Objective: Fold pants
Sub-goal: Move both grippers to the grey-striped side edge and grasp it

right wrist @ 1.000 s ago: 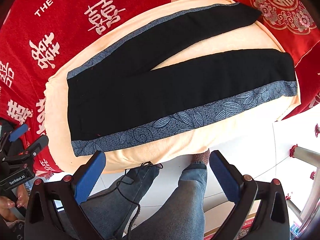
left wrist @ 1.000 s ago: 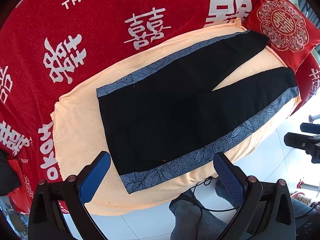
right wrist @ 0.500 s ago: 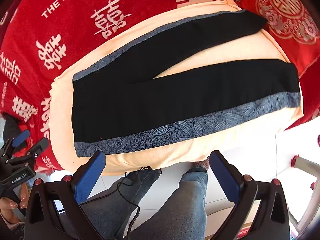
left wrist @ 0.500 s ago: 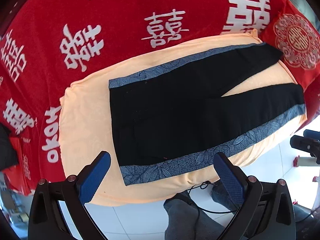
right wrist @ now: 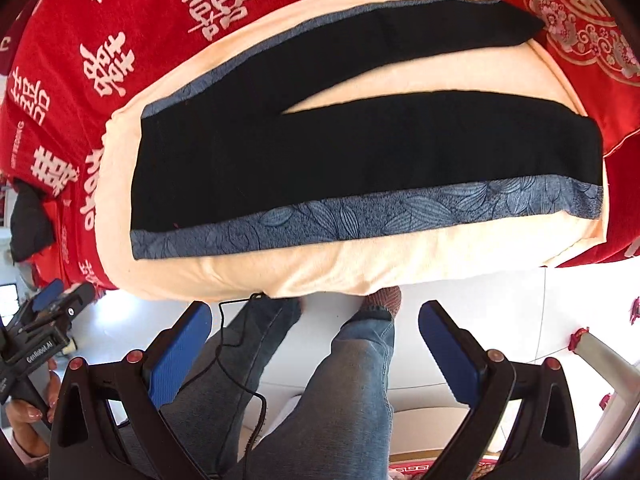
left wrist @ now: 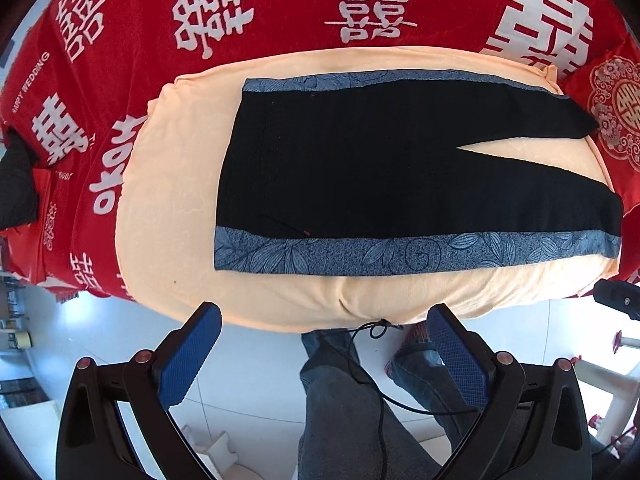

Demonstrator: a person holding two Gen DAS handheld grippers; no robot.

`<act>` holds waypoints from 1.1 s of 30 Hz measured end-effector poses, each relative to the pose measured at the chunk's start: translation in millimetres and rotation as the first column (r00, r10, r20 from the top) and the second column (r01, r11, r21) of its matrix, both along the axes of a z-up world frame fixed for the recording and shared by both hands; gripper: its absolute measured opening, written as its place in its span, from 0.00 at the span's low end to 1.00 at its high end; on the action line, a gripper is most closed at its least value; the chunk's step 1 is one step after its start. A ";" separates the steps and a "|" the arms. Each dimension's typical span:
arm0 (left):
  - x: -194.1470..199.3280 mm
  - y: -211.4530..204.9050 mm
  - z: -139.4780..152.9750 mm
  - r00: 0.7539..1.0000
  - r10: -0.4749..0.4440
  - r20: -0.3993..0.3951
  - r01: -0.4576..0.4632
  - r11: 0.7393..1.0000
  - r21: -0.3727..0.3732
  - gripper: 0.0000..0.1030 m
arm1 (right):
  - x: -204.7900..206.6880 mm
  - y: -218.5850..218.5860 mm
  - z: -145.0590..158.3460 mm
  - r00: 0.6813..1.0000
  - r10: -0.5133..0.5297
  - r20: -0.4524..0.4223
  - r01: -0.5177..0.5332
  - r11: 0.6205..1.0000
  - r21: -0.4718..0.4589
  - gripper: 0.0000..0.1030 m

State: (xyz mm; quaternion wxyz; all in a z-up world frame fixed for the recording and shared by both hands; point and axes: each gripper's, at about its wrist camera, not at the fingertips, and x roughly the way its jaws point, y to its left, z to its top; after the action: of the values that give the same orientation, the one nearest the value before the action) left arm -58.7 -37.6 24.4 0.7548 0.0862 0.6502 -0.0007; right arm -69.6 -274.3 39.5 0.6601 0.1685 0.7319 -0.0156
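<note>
pants (left wrist: 380,168) flat on cushion (left wrist: 168,200) | both tools spread, held apart above

I see a red bedspread (left wrist: 280,12) with white double-happiness characters, a peach cushion pad (left wrist: 168,208) lying on it, a matching red pillow (right wrist: 580,20) alongside, and glossy white floor tiles (left wrist: 260,368) brightly lit.

Pants (left wrist: 360,168) lie flat on the cushion (left wrist: 168,184), waist at nine o'clock, both legs running to three o'clock. The cushion sits on the bedspread (left wrist: 280,12), a pillow (right wrist: 580,12) at two o'clock. My own legs (right wrist: 320,380) stand at six, under me.
</note>
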 end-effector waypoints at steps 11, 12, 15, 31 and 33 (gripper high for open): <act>11.2 38.2 -34.0 0.998 0.059 -0.030 -0.061 0.997 -0.049 1.00 | -0.8 23.6 -25.9 0.999 -0.043 -0.002 0.043 0.996 0.074 1.00; 16.3 44.0 -45.2 0.997 0.062 -0.042 -0.064 0.996 -0.055 1.00 | -0.7 25.3 -30.1 0.998 -0.061 -0.003 0.061 0.994 0.090 1.00; 27.5 58.6 -73.1 0.994 0.092 -0.064 -0.095 0.994 -0.061 1.00 | -1.3 32.9 -50.4 0.997 -0.078 -0.022 0.080 0.991 0.112 1.00; 29.8 102.0 -189.6 0.963 0.256 -0.080 -0.268 0.917 -0.294 1.00 | -0.6 98.9 -195.6 0.990 -0.141 0.019 0.119 0.896 0.427 1.00; 27.1 105.1 -195.6 0.965 0.250 -0.081 -0.263 0.910 -0.320 1.00 | 4.2 106.4 -212.7 0.986 -0.167 0.023 0.136 0.868 0.478 1.00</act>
State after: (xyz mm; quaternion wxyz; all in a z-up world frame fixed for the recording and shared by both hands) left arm -31.6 67.5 -171.3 0.7397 -0.1265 0.6609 -0.0113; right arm -65.4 -167.8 -173.3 0.6185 0.3825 0.6762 0.1179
